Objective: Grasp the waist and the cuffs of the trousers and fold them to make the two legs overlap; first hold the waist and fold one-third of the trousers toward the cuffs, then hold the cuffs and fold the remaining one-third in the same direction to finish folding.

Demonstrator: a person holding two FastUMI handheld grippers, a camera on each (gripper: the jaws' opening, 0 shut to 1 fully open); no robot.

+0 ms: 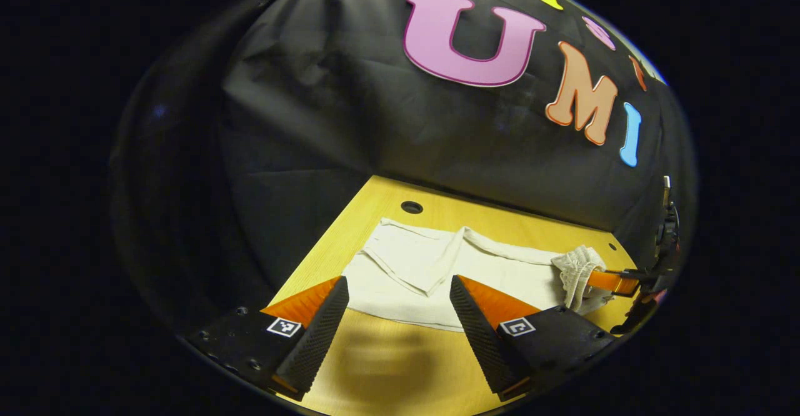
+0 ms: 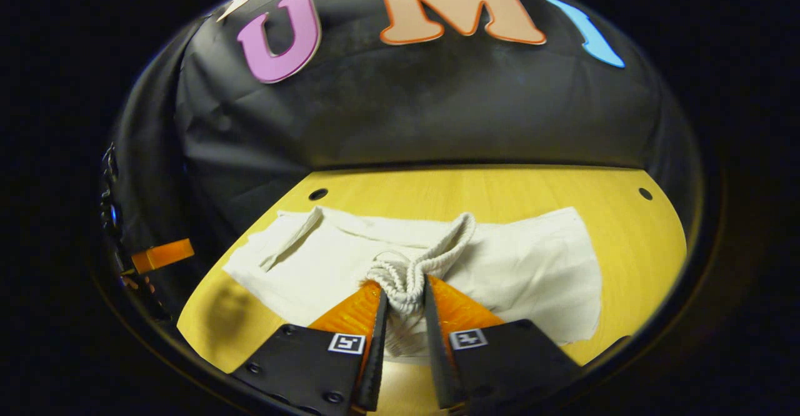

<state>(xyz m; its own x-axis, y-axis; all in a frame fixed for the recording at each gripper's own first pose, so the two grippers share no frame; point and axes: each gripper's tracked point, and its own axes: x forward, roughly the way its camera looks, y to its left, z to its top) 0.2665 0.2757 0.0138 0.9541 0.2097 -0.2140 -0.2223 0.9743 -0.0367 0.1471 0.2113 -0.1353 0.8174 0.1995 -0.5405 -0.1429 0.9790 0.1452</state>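
One pair of pale trousers (image 2: 512, 266) lying flat on the yellow worktop (image 2: 637, 241), right tongs (image 2: 405, 300) clenched on the gathered elastic waist (image 2: 406, 278), left tongs (image 1: 400, 297) spread wide and released above the cuffs end, two round holes in the worktop's far edge (image 2: 317, 194).

Trousers (image 2: 512, 266) lie flat on the table (image 2: 637, 247), before the booth wall; waist (image 2: 406, 278) bunched between the right gripper (image 2: 405, 307) fingers, nearest the camera
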